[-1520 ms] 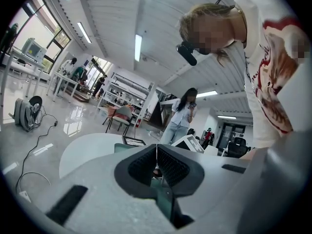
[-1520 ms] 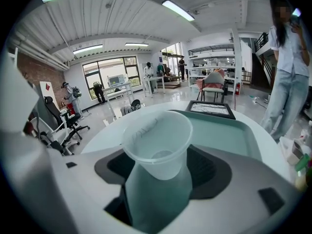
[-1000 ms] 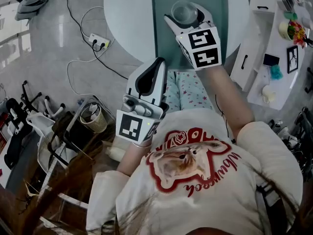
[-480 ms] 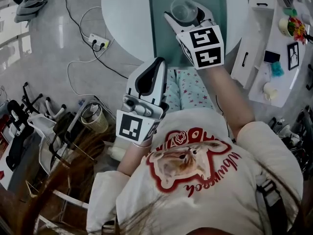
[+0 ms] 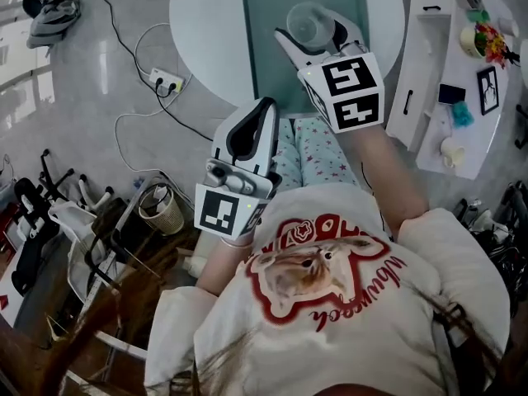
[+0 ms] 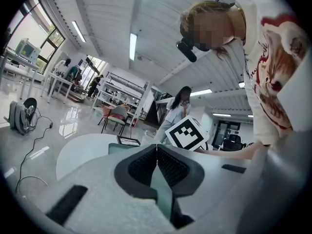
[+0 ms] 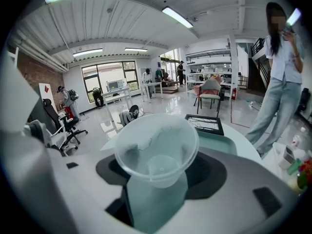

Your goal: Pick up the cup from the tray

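A clear plastic cup is held in the air above the green tray, its mouth tipped toward the right gripper's camera. My right gripper is shut on the cup, jaws pressed against its sides. The tray lies on the round white table. My left gripper hangs off the near table edge over the person's lap, jaws shut together with nothing between them.
A white shelf unit with small items stands right of the table. A black-framed picture lies on the far side of the table. Cables and a power strip lie on the floor at left, with a cluttered rack below.
The right gripper with the cup has shifted slightly toward the person and right in the head view. The left gripper has stayed put.
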`<state>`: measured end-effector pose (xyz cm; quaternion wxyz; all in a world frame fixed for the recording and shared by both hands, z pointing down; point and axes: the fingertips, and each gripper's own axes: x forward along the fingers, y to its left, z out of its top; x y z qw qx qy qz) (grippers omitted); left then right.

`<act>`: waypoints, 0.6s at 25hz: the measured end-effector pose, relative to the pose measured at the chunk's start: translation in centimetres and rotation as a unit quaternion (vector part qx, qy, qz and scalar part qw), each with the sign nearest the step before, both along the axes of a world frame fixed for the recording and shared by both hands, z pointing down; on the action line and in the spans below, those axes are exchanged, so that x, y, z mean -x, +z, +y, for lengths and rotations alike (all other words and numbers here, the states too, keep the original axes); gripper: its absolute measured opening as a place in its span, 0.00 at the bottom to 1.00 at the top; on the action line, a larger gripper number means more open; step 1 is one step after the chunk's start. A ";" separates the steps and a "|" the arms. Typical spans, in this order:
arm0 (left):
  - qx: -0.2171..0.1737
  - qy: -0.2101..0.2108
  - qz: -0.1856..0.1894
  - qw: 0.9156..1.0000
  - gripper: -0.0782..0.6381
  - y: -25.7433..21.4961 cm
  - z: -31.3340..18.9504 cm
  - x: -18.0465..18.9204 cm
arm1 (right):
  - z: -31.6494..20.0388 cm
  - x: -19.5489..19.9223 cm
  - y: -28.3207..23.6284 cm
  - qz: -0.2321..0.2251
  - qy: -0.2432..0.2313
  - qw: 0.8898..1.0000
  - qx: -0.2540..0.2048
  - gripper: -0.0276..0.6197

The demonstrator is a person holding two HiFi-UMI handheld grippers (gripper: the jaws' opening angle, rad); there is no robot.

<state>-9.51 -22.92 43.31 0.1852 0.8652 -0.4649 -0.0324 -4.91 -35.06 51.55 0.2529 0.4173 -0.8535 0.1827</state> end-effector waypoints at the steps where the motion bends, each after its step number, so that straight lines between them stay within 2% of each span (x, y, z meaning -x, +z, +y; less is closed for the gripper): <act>1: -0.002 0.001 0.001 1.000 0.13 -0.2 -0.1 0.0 | 0.1 -0.1 -0.5 0.000 0.000 1.000 -0.004 0.50; 11: -0.021 0.012 0.010 1.000 0.13 -3.1 -0.9 -0.9 | 1.0 -1.1 -6.1 -0.022 0.003 0.999 -0.026 0.50; 15: -0.040 0.020 0.001 0.999 0.13 -4.1 -1.2 -0.9 | 1.6 -1.7 -8.3 -0.026 0.003 0.999 -0.036 0.50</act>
